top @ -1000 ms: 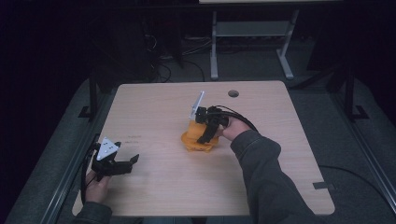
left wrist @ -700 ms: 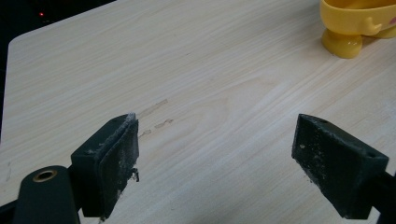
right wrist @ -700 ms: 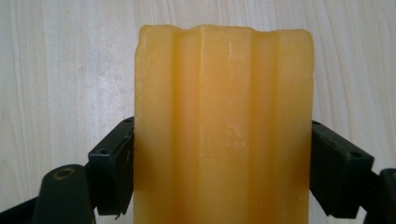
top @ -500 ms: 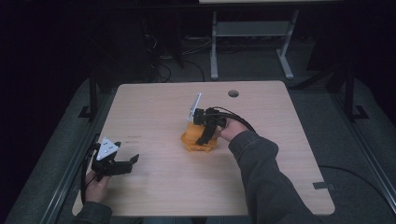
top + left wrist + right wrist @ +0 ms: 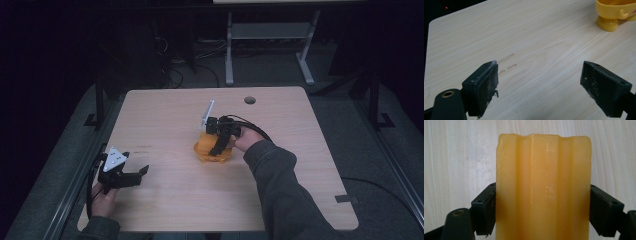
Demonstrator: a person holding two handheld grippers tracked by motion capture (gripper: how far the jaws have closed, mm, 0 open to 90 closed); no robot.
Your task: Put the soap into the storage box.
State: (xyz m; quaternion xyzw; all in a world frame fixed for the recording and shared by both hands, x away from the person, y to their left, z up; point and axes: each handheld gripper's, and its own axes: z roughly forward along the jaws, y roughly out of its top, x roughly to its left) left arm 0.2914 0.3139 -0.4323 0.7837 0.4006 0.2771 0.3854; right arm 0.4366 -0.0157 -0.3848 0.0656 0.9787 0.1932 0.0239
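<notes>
Block (image 5: 543, 187), yellow, is clamped between the right gripper (image 5: 220, 142) jaws near table (image 5: 165, 115) centre, long axis along them, above the dish (image 5: 212, 152); left gripper (image 5: 122, 175), released, is parked at the left edge

The yellow bar (image 5: 543, 187) runs past the bottom edge; the yellow dish (image 5: 616, 12) is cropped at top.

- A dark grey-green sleeve (image 5: 280, 187) is worn on the right arm.
- Both grippers are black; the left gripper (image 5: 131, 176) is topped by a grey three-cornered plate (image 5: 114, 160).
- A black cable (image 5: 255, 129) is looped behind the right gripper (image 5: 218, 148).
- Whitish scuffs are seen on the left gripper's jaw pads (image 5: 489, 82).
</notes>
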